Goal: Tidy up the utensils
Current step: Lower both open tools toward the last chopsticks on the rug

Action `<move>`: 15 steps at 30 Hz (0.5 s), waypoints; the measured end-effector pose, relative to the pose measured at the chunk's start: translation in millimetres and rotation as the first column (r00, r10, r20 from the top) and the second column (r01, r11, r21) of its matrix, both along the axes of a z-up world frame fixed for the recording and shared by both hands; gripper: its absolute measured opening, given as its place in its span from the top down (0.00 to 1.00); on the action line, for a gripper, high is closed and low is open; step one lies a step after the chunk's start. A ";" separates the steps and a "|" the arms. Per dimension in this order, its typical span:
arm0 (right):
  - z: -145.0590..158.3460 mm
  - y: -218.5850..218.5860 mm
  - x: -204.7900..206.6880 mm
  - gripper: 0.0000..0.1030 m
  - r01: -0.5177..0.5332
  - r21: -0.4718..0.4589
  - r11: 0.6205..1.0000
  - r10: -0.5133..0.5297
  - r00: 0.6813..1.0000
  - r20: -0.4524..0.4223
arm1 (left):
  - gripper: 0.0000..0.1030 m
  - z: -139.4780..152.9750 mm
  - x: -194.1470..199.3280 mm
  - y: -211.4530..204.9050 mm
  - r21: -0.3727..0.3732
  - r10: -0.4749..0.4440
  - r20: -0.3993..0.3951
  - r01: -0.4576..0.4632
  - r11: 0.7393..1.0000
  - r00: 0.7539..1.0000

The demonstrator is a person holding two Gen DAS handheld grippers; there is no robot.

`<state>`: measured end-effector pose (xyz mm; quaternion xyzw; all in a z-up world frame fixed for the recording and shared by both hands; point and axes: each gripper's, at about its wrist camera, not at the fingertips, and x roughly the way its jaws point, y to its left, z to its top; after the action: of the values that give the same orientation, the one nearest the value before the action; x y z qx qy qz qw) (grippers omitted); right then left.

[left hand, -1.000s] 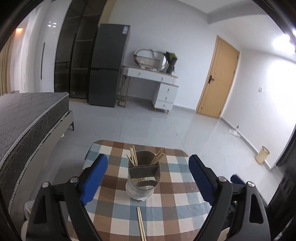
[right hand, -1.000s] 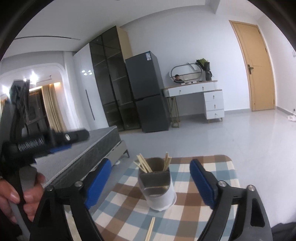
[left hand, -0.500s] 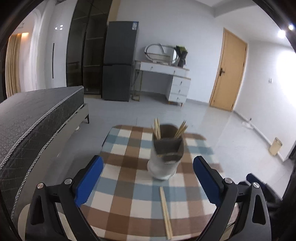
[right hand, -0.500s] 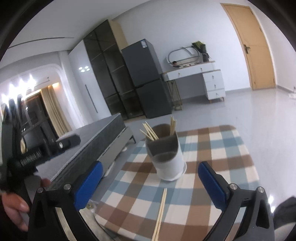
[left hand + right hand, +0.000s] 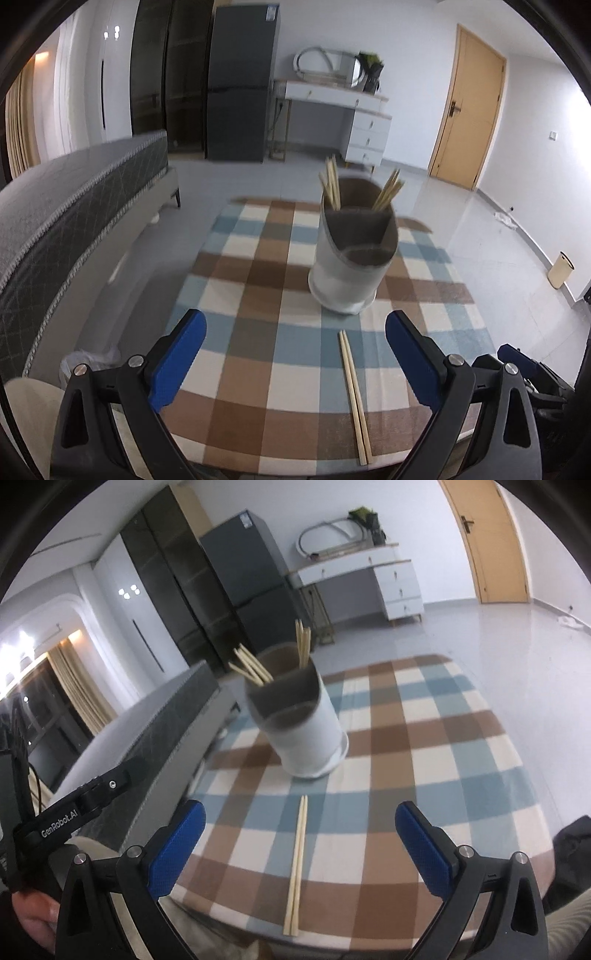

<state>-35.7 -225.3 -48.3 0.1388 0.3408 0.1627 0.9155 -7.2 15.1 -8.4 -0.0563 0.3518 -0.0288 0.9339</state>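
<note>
**Both tools come down toward the loose chopsticks**

The loose pair of chopsticks (image 5: 354, 397) lies flat on the checked cloth (image 5: 258, 280), near the worktop's near edge, its far tips just short of the holder's base. Over the last second this pair has grown larger and slid up from the bottom rim of both views into the space between the blue pads, and the room's ceiling has dropped out of sight: both tools have sunk toward the worktop and now look across it at a shallower distance. That reads as an approach to a pick-up, not yet a grasp.

The left tool (image 5: 295, 349) stands wide open with nothing between its pads; the chopsticks sit ahead of it, toward its right pad. The right tool (image 5: 300, 834) is also wide open and empty, with the pair lined up almost centrally ahead of it, so it looks the better placed to take them.

The utensil holder (image 5: 352, 258), white with a dark divided insert, stands upright near the worktop's middle. 2 bunches of chopsticks (image 5: 330, 182) already lean out of its back compartments; the front compartment looks empty.

The worktop (image 5: 424, 448) is small and cloth-covered. A grey bed (image 5: 74, 199) runs along its left edge. Beyond lie a pale tiled floor (image 5: 480, 236), a dark fridge (image 5: 240, 85), a white dresser (image 5: 354, 118) and a wooden door (image 5: 469, 110).
</note>
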 end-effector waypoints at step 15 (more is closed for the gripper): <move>-55.3 30.9 40.2 0.01 -0.034 -0.249 0.968 -0.020 0.977 -0.211 | 0.08 -59.6 37.7 6.0 0.057 0.100 -0.250 -0.089 0.994 0.963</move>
<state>4.5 -194.4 -103.6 0.0373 0.4548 0.1058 0.8835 30.5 21.1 -68.0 -0.0551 0.4651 0.0311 0.8830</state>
